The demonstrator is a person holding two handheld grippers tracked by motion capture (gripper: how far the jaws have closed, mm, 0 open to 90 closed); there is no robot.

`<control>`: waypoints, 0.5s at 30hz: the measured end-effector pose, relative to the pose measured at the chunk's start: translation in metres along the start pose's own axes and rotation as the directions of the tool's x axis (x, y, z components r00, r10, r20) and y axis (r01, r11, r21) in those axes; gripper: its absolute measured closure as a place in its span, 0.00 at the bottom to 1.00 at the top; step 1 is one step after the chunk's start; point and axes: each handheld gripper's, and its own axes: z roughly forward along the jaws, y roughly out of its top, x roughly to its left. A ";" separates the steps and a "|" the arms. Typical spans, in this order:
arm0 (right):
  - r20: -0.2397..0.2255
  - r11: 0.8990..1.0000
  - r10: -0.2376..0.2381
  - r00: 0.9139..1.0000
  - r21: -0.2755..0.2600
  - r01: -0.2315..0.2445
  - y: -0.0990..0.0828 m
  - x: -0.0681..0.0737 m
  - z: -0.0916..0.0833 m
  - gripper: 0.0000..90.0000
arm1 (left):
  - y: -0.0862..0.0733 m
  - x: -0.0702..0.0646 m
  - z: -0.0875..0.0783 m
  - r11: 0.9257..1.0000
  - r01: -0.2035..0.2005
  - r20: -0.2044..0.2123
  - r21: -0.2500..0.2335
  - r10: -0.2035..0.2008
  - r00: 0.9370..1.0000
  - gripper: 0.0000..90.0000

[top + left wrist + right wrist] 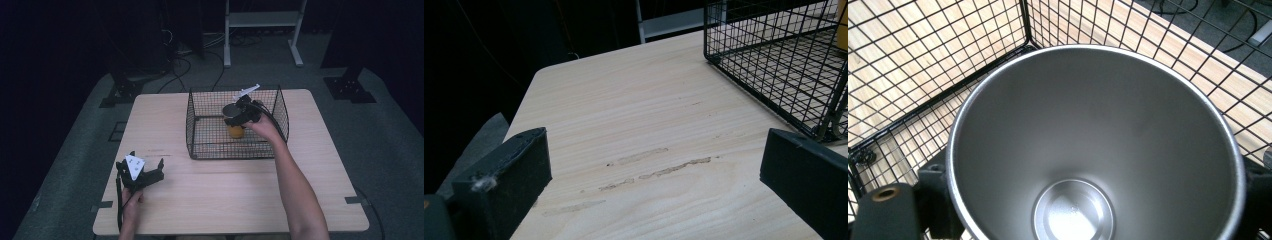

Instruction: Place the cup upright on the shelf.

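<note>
An orange cup (pixel 235 131) with a steel inside stands upright in the black wire basket (pixel 200 125) at the table's middle back. My right gripper (pixel 240 119) reaches into the basket and is shut on the cup just below its rim. In the right gripper view the cup's steel interior (pixel 1098 145) is empty, with a black jaw on either side of its wall. My left gripper (pixel 145 172) rests low over the table's front left, open and holding nothing. Its two black pads (pixel 506 175) stand wide apart over bare wood.
The wooden table (pixel 225 190) has open room in front of the basket and to its left. The basket's near corner (pixel 824 125) sits close to my left gripper's right jaw. Cables and a white stand's legs (pixel 260 30) lie on the dark floor beyond the table.
</note>
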 end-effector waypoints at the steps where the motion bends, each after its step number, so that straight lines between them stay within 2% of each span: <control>1: -0.005 1.000 -0.002 1.000 -0.001 0.002 0.000 0.001 0.000 0.12 | 0.000 0.000 0.000 1.000 0.000 0.000 0.000 0.000 1.000 0.00; 4: -0.024 1.000 -0.007 1.000 -0.005 0.007 0.000 0.002 0.000 0.10 | 0.000 0.000 0.000 1.000 -0.001 0.000 0.000 0.001 1.000 0.00; 13: -0.031 1.000 -0.003 1.000 -0.003 0.003 0.000 0.002 -0.002 0.08 | 0.000 0.000 0.000 1.000 -0.001 0.000 0.000 0.001 1.000 0.00; 15: -0.037 1.000 -0.003 0.999 -0.015 0.002 0.001 0.003 -0.003 0.02 | 0.000 0.000 0.000 1.000 0.000 0.000 0.000 0.000 1.000 0.00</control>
